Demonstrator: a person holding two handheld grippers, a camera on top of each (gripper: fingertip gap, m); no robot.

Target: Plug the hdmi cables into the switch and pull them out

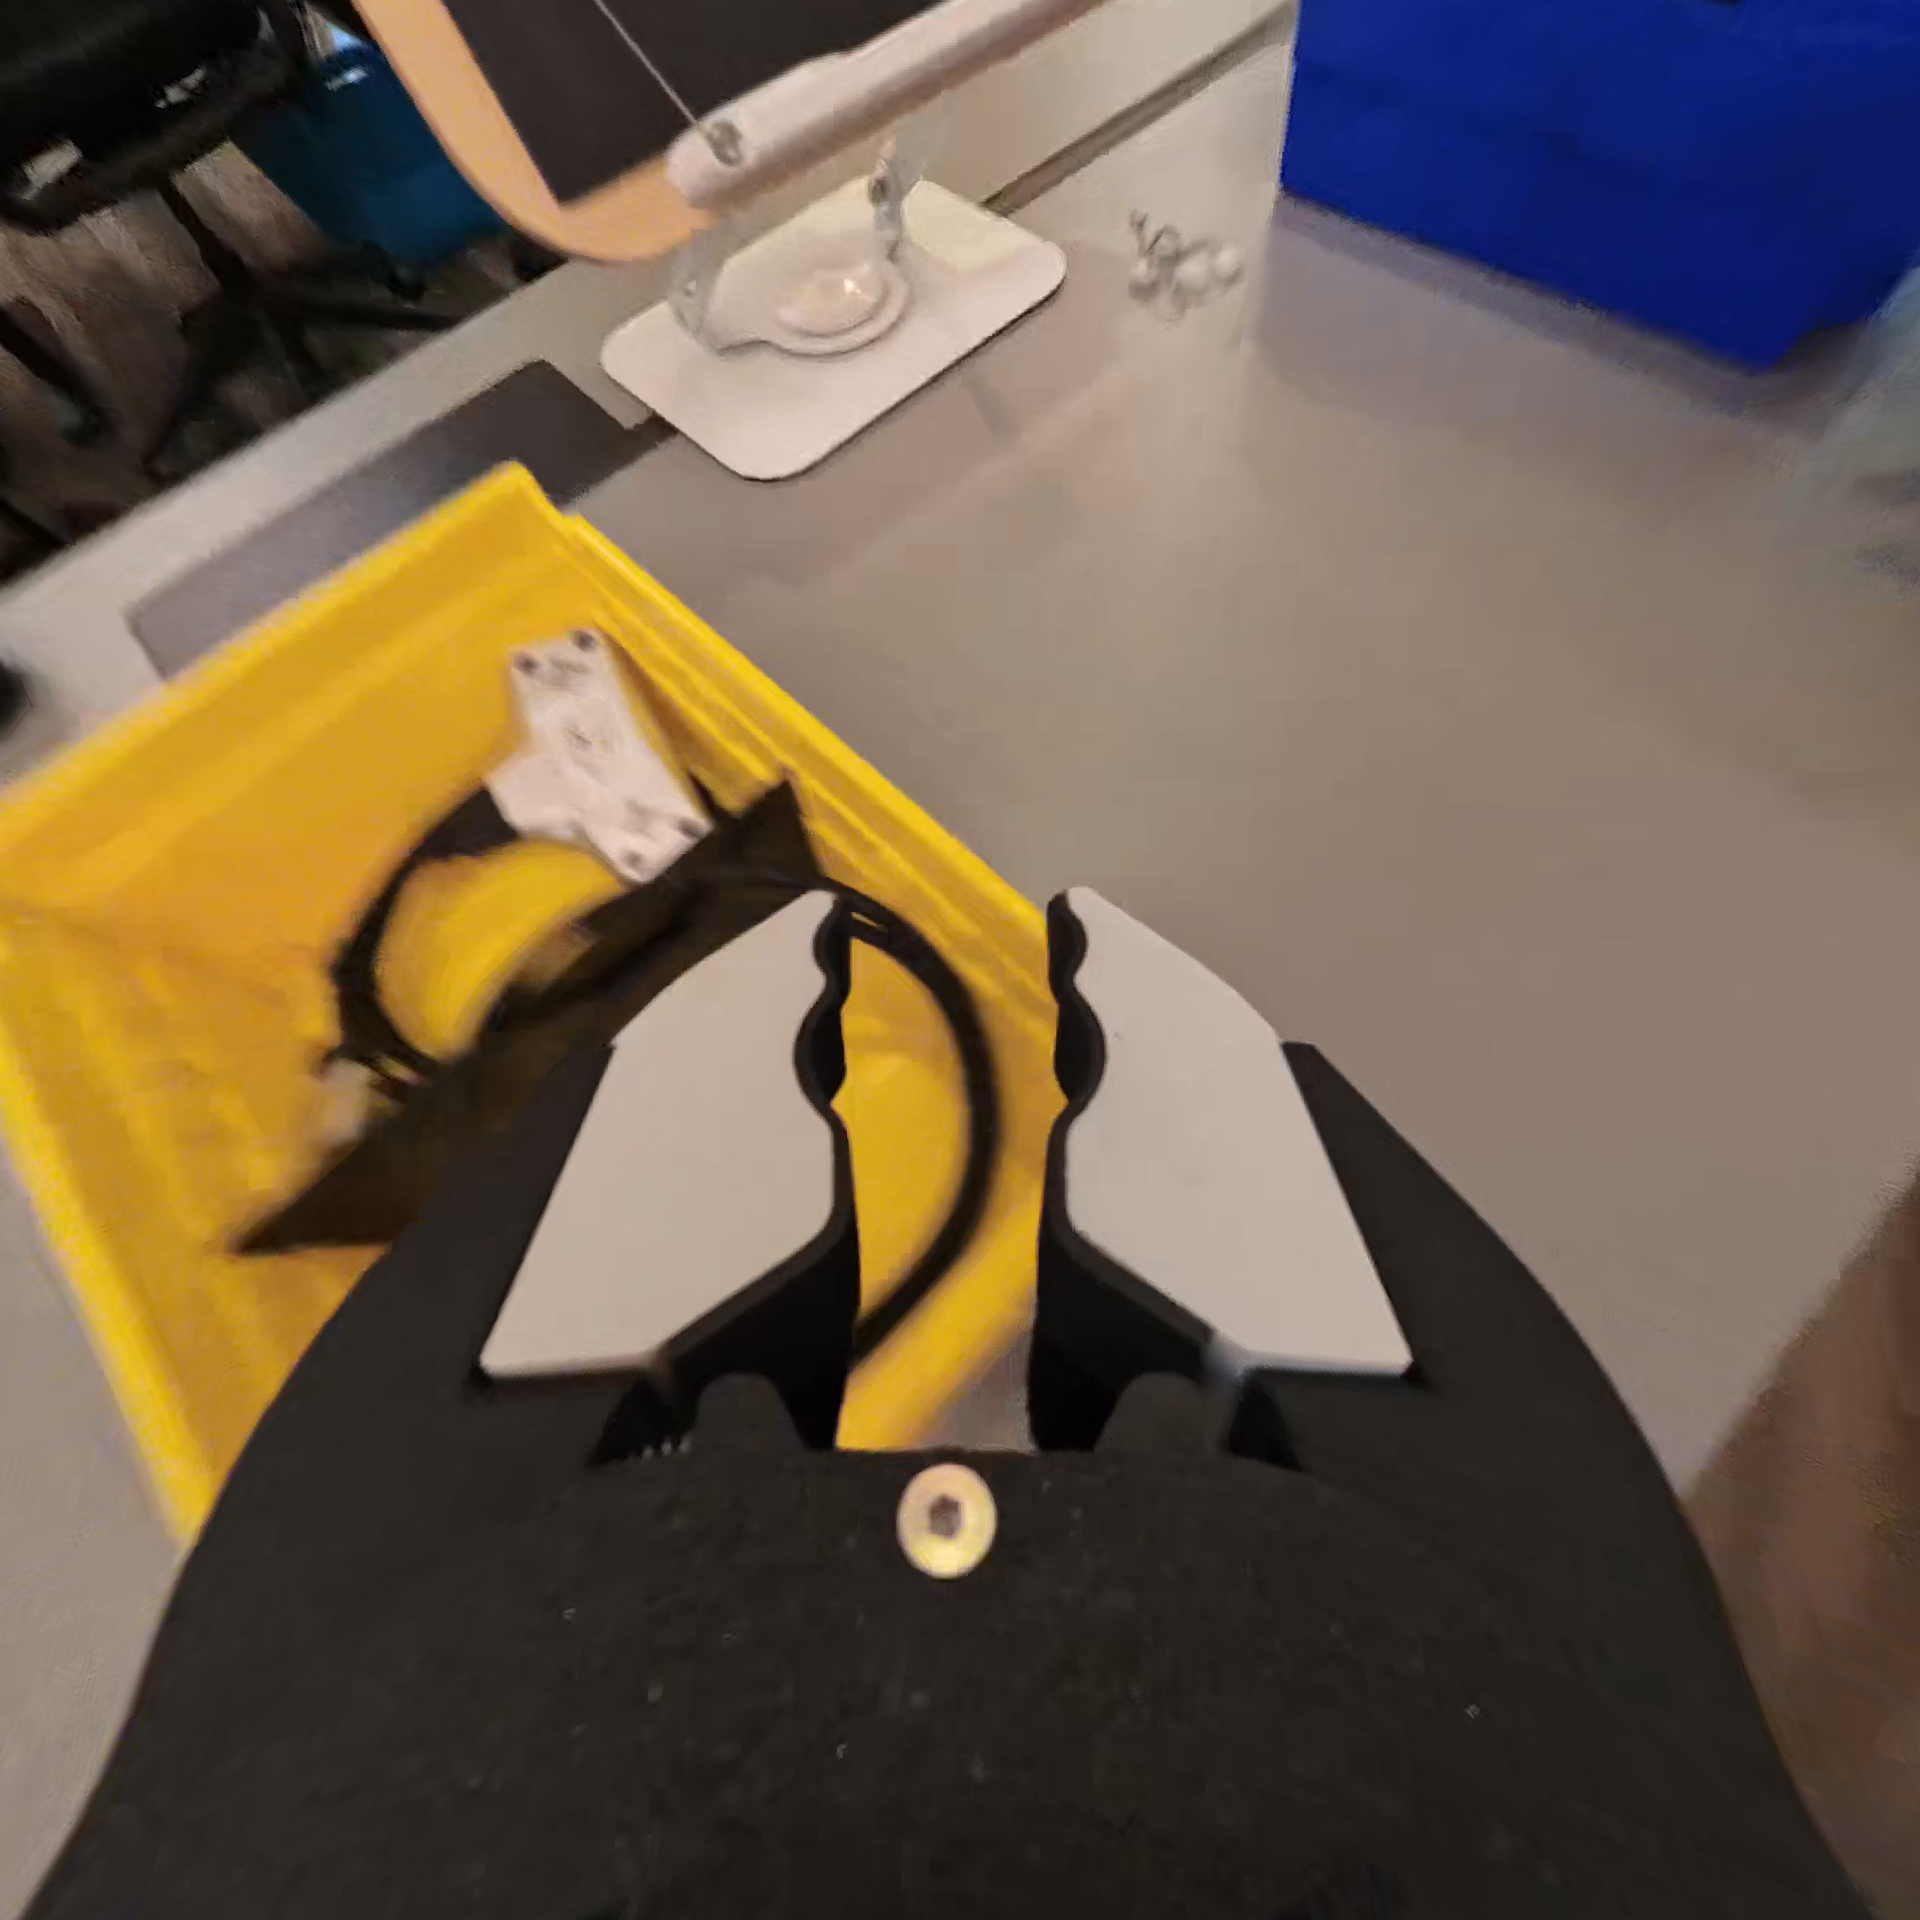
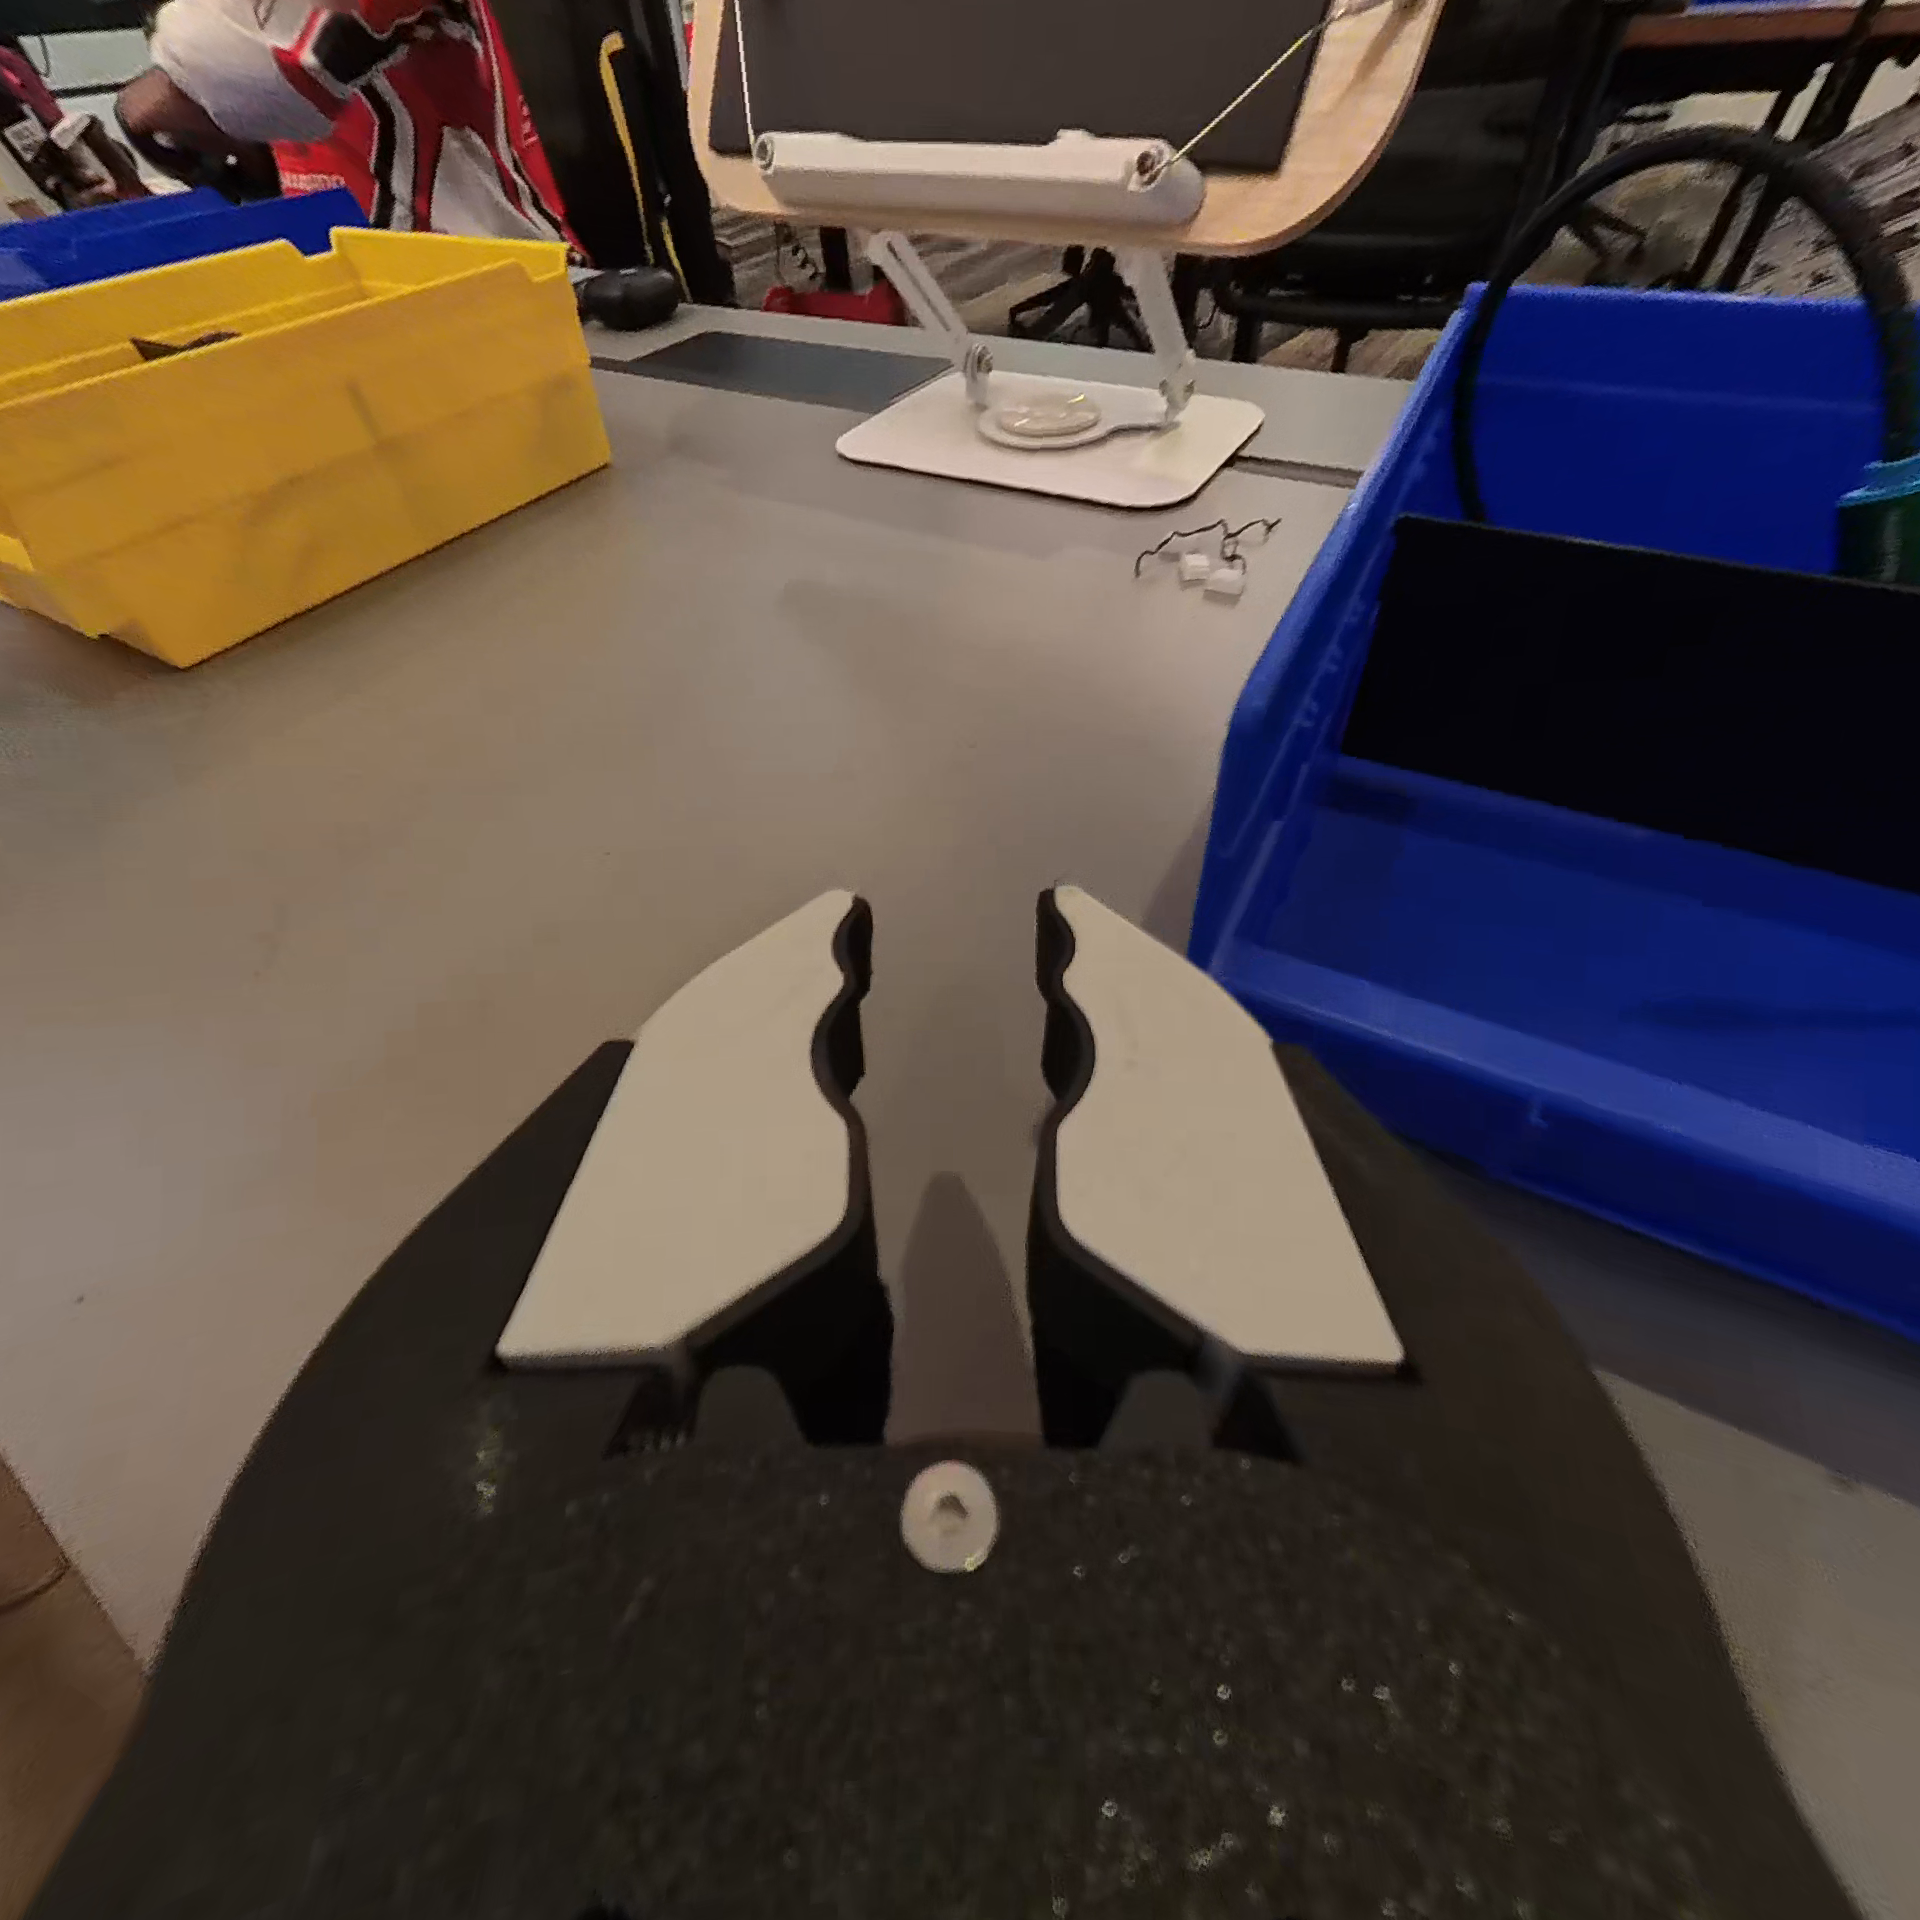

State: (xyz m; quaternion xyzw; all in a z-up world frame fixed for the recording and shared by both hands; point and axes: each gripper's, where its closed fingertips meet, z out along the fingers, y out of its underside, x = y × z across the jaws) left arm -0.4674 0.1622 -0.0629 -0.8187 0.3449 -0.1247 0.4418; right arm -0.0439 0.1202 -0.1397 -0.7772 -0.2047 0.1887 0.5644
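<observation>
Grey table [image 2: 623,831] carries all items. Blue bin [image 2: 1558,987] stands at my right, just beside my right gripper [image 2: 954,914], whose fingers are spread and empty. Yellow bin [image 1: 208,831] lies at my left beneath my left gripper [image 1: 945,914], fingers likewise spread, holding nothing. A white stand [image 2: 1049,436] sits at the table's far edge, with small white clips [image 2: 1205,571] near it. Inside the yellow bin: the white switch [image 1: 592,758], motion-blurred, against the bin's wall, with black cables [image 1: 935,1039] looped beside it.
</observation>
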